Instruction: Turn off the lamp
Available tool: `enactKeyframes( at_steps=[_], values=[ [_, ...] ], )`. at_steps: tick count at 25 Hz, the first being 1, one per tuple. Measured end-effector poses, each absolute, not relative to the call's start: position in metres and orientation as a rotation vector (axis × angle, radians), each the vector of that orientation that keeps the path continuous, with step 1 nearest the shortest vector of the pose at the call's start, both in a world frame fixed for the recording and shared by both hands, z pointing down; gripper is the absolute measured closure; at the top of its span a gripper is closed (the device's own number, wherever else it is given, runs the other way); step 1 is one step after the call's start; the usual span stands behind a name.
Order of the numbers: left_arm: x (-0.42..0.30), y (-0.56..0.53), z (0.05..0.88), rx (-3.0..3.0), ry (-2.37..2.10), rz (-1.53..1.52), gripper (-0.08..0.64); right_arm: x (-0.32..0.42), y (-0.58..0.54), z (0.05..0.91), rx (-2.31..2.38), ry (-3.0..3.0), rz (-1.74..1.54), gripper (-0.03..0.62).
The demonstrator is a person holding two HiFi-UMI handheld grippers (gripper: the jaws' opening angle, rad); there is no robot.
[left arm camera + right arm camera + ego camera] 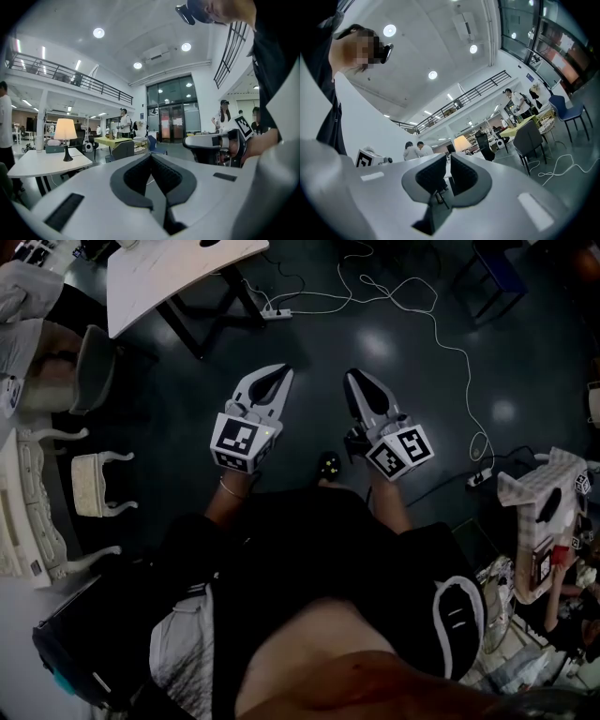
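Note:
The lamp (65,131) glows with a cream shade on a dark stem. It stands on a white table (40,164), well ahead and to the left in the left gripper view. In the right gripper view only the lamp's shade (461,143) shows, just past the jaw tips and far off. My left gripper (151,157) is shut and holds nothing. My right gripper (448,158) is shut and empty too. In the head view both, the left gripper (278,377) and the right gripper (357,380), hang side by side over the dark floor, short of the white table (169,273).
A power strip (277,313) and a long white cable (441,338) lie on the floor ahead. White chairs (98,482) stand at the left and a cardboard model (544,493) at the right. People stand far back near a yellow-green table (110,139). A grey chair (530,138) stands to the right.

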State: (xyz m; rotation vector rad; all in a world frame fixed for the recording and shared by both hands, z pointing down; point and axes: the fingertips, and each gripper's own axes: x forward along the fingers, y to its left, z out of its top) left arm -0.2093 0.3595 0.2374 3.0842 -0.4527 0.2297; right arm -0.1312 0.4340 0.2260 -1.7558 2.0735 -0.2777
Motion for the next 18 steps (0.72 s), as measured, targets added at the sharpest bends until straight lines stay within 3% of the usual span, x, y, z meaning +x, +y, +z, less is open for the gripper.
enactKeyframes(
  at_steps=[18],
  values=[
    [-0.111, 0.356, 0.244, 3.097, -0.395, 0.275, 0.554, -0.043, 0.429, 0.232, -1.730, 2.040, -0.268, 0.588]
  ],
)
